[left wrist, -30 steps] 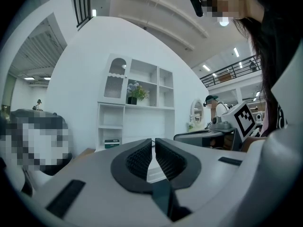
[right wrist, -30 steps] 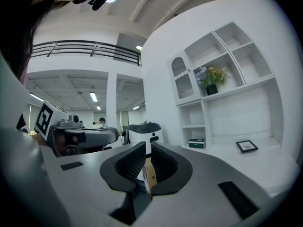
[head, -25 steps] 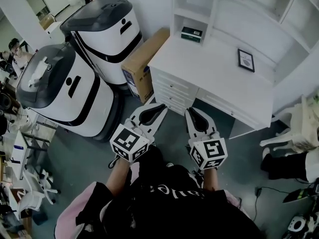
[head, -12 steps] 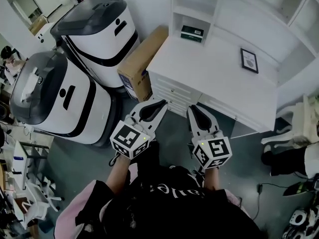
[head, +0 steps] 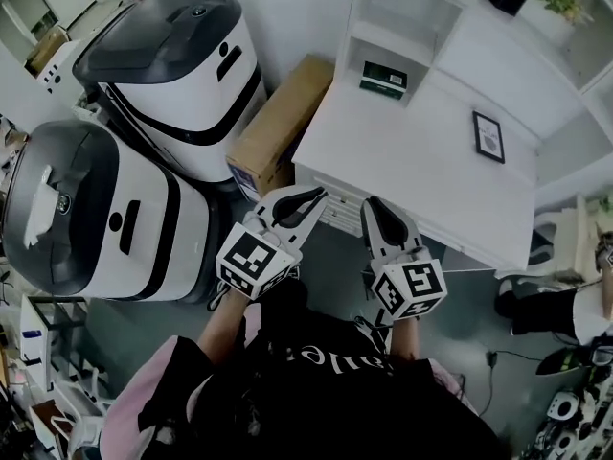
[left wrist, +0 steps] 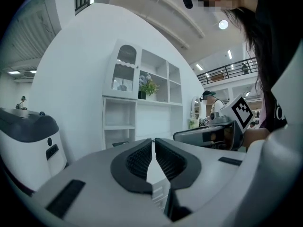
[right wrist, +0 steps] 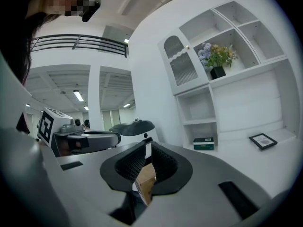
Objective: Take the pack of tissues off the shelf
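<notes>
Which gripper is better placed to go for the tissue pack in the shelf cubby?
Right, probably: the tissue pack sits almost straight ahead of the right gripper; the left gripper is offset sideways. Both jaws are closed.

The pack of tissues [head: 384, 77] is a small, flat, dark green block with a paler printed panel on its top face. It lies on its broad side on the floor of the lowest open compartment [head: 378, 51] in the left column of the white shelf [head: 357, 17], in the upper middle of the head view. In the right gripper view the pack [right wrist: 204, 144] sits right of centre and low. Its long side faces out, with a light band along that front face, and it lies nearer the compartment's right wall than its left.
</notes>
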Available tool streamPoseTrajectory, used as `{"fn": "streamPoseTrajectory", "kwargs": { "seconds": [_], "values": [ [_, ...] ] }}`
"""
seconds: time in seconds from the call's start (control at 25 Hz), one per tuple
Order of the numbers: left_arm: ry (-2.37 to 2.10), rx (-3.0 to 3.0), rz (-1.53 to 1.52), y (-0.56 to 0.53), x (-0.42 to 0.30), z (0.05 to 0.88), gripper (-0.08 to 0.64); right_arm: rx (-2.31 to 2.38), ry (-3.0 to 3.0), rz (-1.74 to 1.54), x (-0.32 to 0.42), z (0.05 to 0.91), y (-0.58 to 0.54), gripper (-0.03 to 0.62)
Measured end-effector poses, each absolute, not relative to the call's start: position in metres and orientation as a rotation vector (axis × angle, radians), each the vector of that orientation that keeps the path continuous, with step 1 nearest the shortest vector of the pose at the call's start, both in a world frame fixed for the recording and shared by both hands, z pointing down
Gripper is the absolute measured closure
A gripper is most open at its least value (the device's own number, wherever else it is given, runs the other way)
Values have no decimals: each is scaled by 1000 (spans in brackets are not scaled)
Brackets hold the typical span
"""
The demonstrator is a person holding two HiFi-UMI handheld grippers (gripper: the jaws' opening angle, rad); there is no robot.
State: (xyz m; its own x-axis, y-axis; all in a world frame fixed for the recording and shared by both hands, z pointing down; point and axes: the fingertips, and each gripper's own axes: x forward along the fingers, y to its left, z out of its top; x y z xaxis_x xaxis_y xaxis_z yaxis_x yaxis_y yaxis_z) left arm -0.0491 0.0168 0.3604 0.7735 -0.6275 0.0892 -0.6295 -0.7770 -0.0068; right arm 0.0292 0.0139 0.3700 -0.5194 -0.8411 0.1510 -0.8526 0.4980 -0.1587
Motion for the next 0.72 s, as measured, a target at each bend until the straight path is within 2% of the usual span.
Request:
{"fn": "streamPoseTrajectory", "kwargs": {
  "seconds": [0.32,0.72],
  "values": [
    [-922,2957,127,-47,-89,368,541,1578,-2575,348,-8,381,-46,525],
    [-840,2960,84,-87,-89,374,541,1657,-2474,327,4,387,-79,525]
  ]
}}
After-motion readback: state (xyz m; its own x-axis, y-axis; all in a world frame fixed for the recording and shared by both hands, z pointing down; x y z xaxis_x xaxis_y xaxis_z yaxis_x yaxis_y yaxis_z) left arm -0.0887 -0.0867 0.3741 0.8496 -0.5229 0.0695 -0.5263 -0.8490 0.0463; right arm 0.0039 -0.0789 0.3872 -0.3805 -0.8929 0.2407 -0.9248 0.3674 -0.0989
